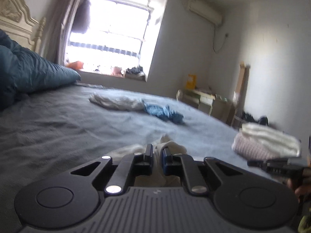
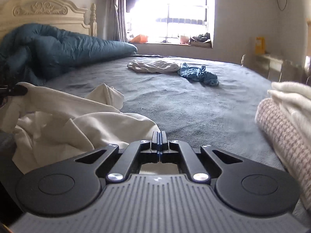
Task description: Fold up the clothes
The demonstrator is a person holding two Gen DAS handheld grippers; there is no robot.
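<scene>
Left claw pinches the cream garment; right claw pressed together, folded stack just beside.

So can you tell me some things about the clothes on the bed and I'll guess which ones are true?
1. The left tool pinches the cream white cloth garment. True.
2. The crumpled blue cloth garment lies on the floor. False: it lies on the grey blanket-covered bed.
3. The right tool stands wide open. False: its fingers are pressed together.
4. A rumpled off-white garment lies beside the blue one. True.
5. The puffy teal quilt is folded flat. False: it is bunched up by the headboard.
</scene>
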